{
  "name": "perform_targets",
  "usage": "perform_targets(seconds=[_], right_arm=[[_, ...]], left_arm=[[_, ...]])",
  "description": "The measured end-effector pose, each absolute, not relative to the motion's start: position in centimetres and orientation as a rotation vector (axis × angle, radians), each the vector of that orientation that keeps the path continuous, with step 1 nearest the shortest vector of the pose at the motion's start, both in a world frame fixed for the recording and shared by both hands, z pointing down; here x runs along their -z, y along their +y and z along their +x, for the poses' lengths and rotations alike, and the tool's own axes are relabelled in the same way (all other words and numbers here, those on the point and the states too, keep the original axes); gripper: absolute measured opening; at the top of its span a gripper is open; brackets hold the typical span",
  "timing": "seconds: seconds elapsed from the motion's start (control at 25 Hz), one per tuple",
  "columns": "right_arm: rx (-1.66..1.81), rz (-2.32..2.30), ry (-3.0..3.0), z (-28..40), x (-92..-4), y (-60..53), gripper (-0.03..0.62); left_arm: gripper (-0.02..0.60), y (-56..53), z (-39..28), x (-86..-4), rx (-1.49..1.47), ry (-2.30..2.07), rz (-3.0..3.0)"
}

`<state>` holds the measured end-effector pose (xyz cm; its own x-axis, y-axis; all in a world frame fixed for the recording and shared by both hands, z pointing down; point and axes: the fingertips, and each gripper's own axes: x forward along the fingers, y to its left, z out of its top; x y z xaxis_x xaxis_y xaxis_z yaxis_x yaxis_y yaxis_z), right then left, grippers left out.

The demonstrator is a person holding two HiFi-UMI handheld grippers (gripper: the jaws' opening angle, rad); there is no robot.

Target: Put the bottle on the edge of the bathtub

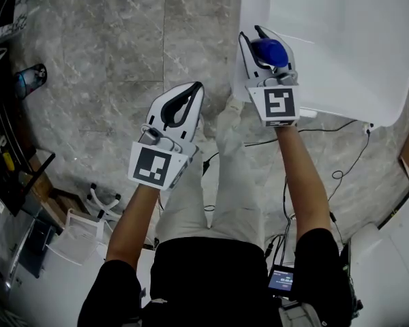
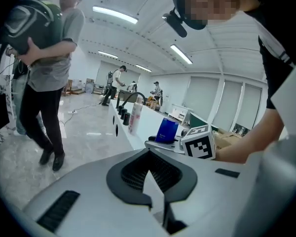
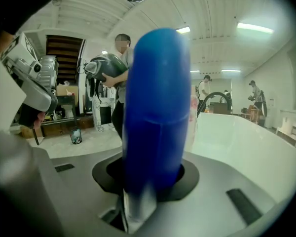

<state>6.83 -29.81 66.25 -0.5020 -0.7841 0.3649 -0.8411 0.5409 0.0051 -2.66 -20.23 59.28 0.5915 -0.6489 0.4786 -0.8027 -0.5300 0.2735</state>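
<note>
A blue bottle (image 1: 269, 50) stands upright between the jaws of my right gripper (image 1: 266, 46), which is shut on it. In the head view the bottle sits over the near left rim of the white bathtub (image 1: 253, 12). In the right gripper view the blue bottle (image 3: 155, 107) fills the middle, with the white bathtub (image 3: 237, 137) to its right. My left gripper (image 1: 195, 88) hangs over the marble floor, left of the tub, shut with nothing in it. From the left gripper view the blue bottle (image 2: 166, 131) shows just above the tub's edge (image 2: 138, 135).
Farther along the tub's edge stand a pale pink bottle (image 2: 135, 113), several dark items (image 2: 122, 115) and a black faucet (image 2: 130, 98). A person carrying a grey bag (image 2: 44, 58) stands on the floor nearby. Cables (image 1: 327, 128) lie by the tub; a white wire rack (image 1: 102, 199) sits lower left.
</note>
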Motion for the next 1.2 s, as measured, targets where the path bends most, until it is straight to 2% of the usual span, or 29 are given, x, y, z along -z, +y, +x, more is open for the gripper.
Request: perform_targets(seconds=[1.2], right_arm=[[-0.245, 1.344, -2.436, 6.4, -66.7, -29.5, 0.131]], left_arm=[[0.012, -21.3, -3.6, -60.0, -0.405, -1.177, 2.329]])
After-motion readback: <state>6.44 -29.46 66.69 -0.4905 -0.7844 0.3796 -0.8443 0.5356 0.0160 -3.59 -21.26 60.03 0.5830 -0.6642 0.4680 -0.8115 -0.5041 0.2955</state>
